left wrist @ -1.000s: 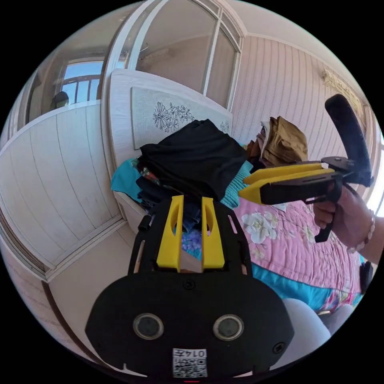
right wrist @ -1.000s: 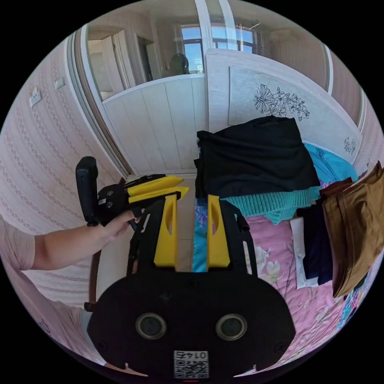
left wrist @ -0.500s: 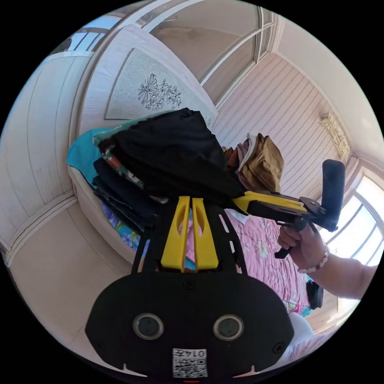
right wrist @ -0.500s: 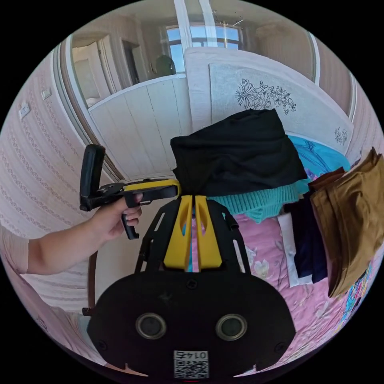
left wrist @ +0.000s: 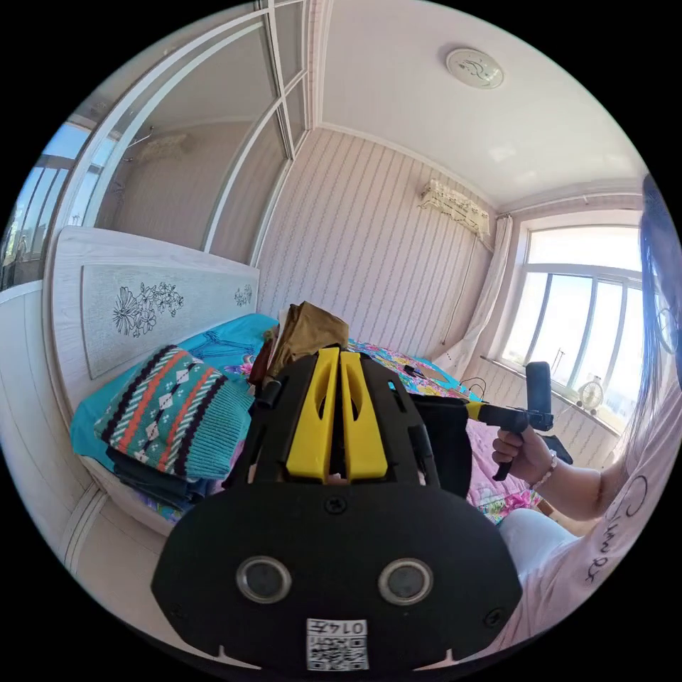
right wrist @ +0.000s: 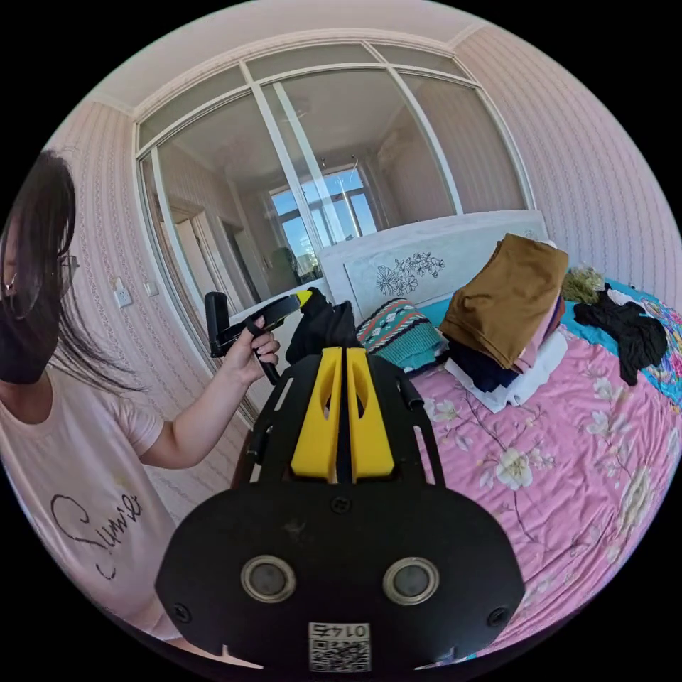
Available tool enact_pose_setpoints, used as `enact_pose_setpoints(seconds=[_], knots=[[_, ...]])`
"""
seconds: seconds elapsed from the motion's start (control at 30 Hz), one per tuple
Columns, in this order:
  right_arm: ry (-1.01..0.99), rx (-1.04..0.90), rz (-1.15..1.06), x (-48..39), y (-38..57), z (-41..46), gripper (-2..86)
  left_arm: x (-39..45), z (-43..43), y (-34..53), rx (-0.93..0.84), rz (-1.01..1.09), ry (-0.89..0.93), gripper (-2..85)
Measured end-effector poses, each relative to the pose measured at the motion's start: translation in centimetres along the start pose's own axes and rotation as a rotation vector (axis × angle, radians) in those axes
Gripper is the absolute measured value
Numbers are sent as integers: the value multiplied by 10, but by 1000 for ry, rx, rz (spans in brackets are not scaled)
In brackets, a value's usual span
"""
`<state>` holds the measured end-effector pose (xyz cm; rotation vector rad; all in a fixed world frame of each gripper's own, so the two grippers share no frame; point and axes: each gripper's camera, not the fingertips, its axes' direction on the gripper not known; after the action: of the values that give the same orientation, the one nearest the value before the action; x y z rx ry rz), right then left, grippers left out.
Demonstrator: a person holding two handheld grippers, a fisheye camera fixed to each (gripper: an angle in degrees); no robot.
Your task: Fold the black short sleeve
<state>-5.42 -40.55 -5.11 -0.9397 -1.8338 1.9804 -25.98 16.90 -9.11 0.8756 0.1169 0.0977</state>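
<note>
black short sleeve lifted off the pile, pinched at both ends

the black short sleeve [right wrist: 323, 328] hangs in the air between the two tools, off the bed [right wrist: 568, 455]. in the right gripper view the left hand-held gripper [right wrist: 304, 298] sits in the person's hand [right wrist: 252, 348], its yellow tip pressed into the top edge of the dark cloth, which drops below it in a loose bunch. in the left gripper view that same garment shows as a dark fold [left wrist: 447, 440] just behind the black frame, running across to the right hand-held gripper [left wrist: 474, 410], which the person's other hand [left wrist: 517, 447] grips by the handle.

left hand-held gripper [left wrist: 339, 355]: yellow jaws drawn together with only a thin slit between them, dark fabric in that slit, so it is clenched on the black short sleeve. right hand-held gripper [right wrist: 343, 355]: jaws likewise pressed close, a dark strip between them, clamped on the garment.

on the bed, near the white headboard [right wrist: 426, 259] with a flower drawing, lies a folded teal patterned sweater [left wrist: 177, 419] on top of darker folded clothes. beside it stands a stack topped by a brown folded garment [right wrist: 508, 298], with white and dark pieces under it. further along the pink flowered quilt lies a crumpled black item [right wrist: 632, 327].
</note>
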Motion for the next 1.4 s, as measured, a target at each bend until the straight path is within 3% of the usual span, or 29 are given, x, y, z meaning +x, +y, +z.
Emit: enact_pose_setpoints(seconds=[0.13,0.4,0.57,0.77,0.83,1.0,1.23,1.33,1.4], knots=[[95,104,87,8,36,-118,2,42,40,-11,-20,-8,107,-10],[556,293,238,-16,117,-355,3,192,127,-54,28,192,350,-10],[777,245,526,-7,186,-453,5,261,210,-6,-165,224,481,-10],[977,-35,1033,55,270,-492,7,325,350,166,-697,56,598,-10],[962,-46,1059,62,276,-500,11,356,368,215,-828,44,607,-10],[956,-131,876,85,241,-504,38,395,389,244,-898,130,559,-10],[843,-439,532,157,161,-432,82,408,418,243,-890,106,536,-10],[916,-553,545,190,158,-415,80,407,423,241,-892,99,515,-10],[856,-587,614,202,163,-422,60,401,427,238,-877,77,505,-10]])
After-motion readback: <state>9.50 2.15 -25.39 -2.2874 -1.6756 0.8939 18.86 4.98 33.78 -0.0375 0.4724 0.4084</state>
